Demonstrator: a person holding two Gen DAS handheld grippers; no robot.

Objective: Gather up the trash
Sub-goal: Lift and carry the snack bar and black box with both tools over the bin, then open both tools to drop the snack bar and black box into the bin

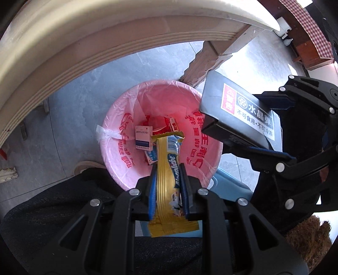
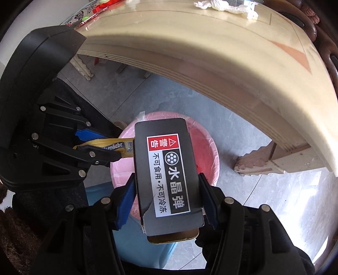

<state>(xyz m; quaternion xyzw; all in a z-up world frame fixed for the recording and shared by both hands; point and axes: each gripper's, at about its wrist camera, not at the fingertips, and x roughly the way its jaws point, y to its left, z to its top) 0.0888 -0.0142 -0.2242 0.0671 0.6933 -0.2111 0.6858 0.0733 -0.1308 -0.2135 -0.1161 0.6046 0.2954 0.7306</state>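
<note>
1. Pink liner (image 1: 118,131) covers the bin (image 2: 208,148) on the grey floor (image 1: 88,99), beside the cream table (image 2: 211,69) and close to its carved leg (image 1: 202,61).
2. My left gripper (image 1: 168,191) is clamped on a yellow wrapper (image 1: 166,169). Both blue pads (image 1: 152,196) press its sides, and the wrapper sticks forward over the bin mouth.
3. In the right view the same wrapper (image 2: 105,146) reaches sideways from the left gripper (image 2: 99,148) to the edge of the box.
4. My right gripper (image 2: 166,203) is closed on a black box (image 2: 166,175), one pad (image 2: 126,203) on each long side. The box carries a white, red and black label with Chinese print, and its near end flap hangs open.
5. From the left view the box (image 1: 238,114) sits to the right of the wrapper, over the bin's right rim, held by the right gripper (image 1: 272,131).
6. Inside the bin lie a small white and blue carton (image 1: 143,137), a red packet (image 1: 164,127) and a blue and white packet (image 1: 151,157), all down on the liner.
7. A blue stool (image 2: 147,247) stands right next to the bin, under my right gripper.
8. On the tabletop, well away from both grippers, a crumpled white bag (image 2: 228,7) lies near the far edge.
9. Neither the wrapper nor the box touches the liner; both are held above it.
</note>
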